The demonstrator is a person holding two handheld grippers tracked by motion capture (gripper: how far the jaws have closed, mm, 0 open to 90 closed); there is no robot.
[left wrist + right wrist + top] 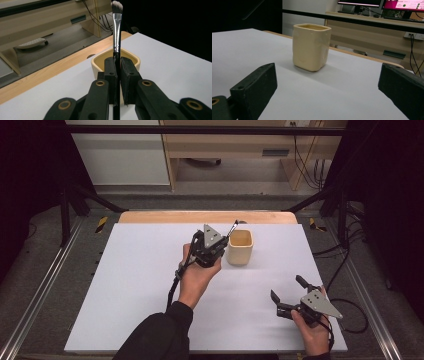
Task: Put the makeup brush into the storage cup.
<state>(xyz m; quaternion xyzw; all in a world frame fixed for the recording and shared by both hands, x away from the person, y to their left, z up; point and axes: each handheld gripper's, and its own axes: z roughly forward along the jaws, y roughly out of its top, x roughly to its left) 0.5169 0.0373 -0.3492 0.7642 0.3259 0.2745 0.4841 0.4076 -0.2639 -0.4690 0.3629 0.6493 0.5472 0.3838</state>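
Note:
A cream square cup (240,247) (132,58) (311,50) stands upright on the white table top (150,285), toward the back. My left gripper (223,241) (119,75) hovers just left of the cup, shut on a thin black brush (116,30) (232,228). The brush sticks up and forward, its grey bristle tip above the cup's near rim. My right gripper (287,289) (329,87) rests low at the front right, open and empty, its jaws facing the cup from a distance.
A wooden strip (207,216) borders the table's far edge. Black frame bars (200,130) and metal rails (45,280) surround the table. Cables (350,310) trail off the right side. A wooden desk (372,32) with monitors stands behind.

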